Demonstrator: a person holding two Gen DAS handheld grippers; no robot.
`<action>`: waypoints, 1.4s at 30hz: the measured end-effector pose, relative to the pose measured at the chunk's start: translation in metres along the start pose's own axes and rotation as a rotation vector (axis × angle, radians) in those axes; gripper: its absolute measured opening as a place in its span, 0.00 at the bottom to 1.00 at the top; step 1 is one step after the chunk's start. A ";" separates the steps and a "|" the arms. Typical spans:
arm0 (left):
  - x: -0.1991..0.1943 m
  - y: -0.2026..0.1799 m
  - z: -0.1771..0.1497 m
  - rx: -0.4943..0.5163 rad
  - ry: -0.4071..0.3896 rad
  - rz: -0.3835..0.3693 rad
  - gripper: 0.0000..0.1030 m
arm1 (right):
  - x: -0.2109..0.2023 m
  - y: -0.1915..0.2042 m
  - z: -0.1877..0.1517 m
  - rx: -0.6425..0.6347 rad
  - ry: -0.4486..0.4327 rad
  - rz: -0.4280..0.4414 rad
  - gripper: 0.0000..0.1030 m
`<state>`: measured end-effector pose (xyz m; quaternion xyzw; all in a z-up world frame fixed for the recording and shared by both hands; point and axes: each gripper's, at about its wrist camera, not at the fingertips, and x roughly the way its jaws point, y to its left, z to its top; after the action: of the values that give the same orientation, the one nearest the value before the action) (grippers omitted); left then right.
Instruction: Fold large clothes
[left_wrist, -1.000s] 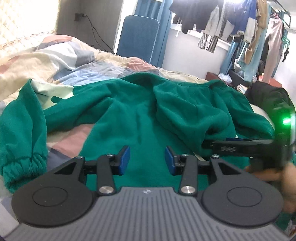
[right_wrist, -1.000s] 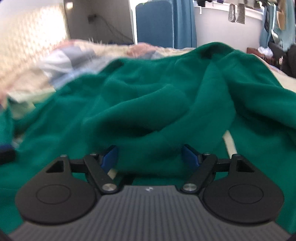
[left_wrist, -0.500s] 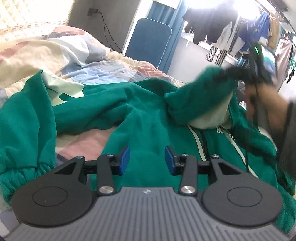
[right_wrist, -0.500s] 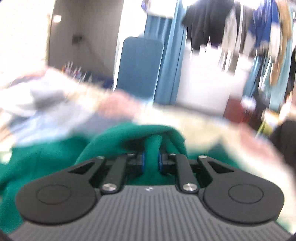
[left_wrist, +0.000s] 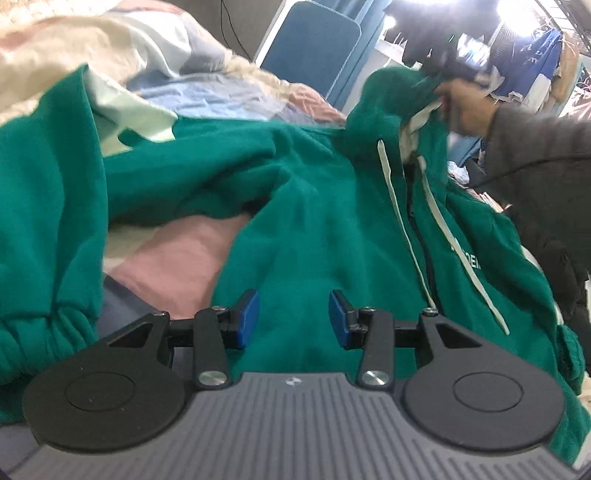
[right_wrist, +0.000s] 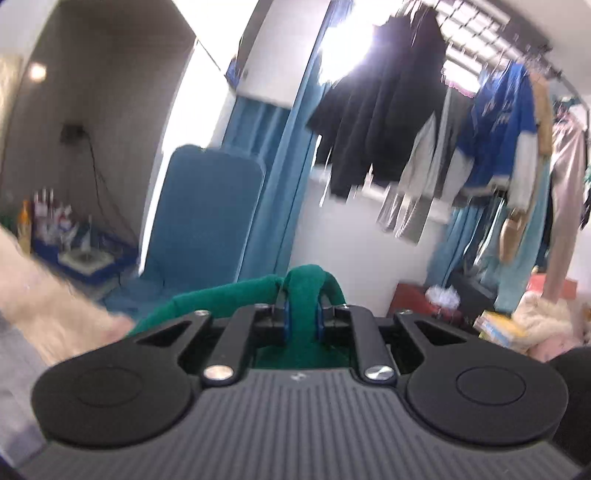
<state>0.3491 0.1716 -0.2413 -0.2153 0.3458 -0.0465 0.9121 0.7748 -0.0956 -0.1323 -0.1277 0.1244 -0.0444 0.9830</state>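
Note:
A large green hoodie (left_wrist: 314, 206) with white drawstrings lies spread on the bed, front side up, one sleeve (left_wrist: 44, 206) bunched at the left. My left gripper (left_wrist: 293, 317) is open and empty, low over the hoodie's lower body. My right gripper (right_wrist: 302, 314) is shut on a fold of the green hoodie (right_wrist: 303, 291) and holds it high in the air. In the left wrist view that gripper (left_wrist: 432, 66) lifts the hood end at the upper right, blurred.
A patchwork quilt (left_wrist: 177, 254) in pink, blue and cream covers the bed. A blue chair (right_wrist: 207, 214) stands by blue curtains beyond the bed. Several clothes (right_wrist: 388, 110) hang on a rack at the right. The person's dark sleeve (left_wrist: 535, 166) crosses the right side.
My right gripper closed on the hoodie's hood end and lifted it up and away from the bed. The hoodie's front with drawstrings came into view. My left gripper stayed open and tilted slightly.

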 end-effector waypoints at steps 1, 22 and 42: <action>0.002 0.001 0.001 -0.002 -0.002 -0.017 0.46 | 0.011 0.003 -0.015 -0.002 0.024 0.003 0.16; 0.002 -0.003 -0.007 0.007 -0.020 0.036 0.46 | -0.127 -0.064 -0.058 0.226 0.147 0.289 0.69; -0.123 -0.070 -0.054 0.068 -0.119 0.157 0.46 | -0.479 -0.099 -0.122 0.275 0.226 0.648 0.69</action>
<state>0.2255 0.1170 -0.1729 -0.1589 0.3053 0.0264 0.9385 0.2757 -0.1634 -0.1092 0.0575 0.2591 0.2392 0.9340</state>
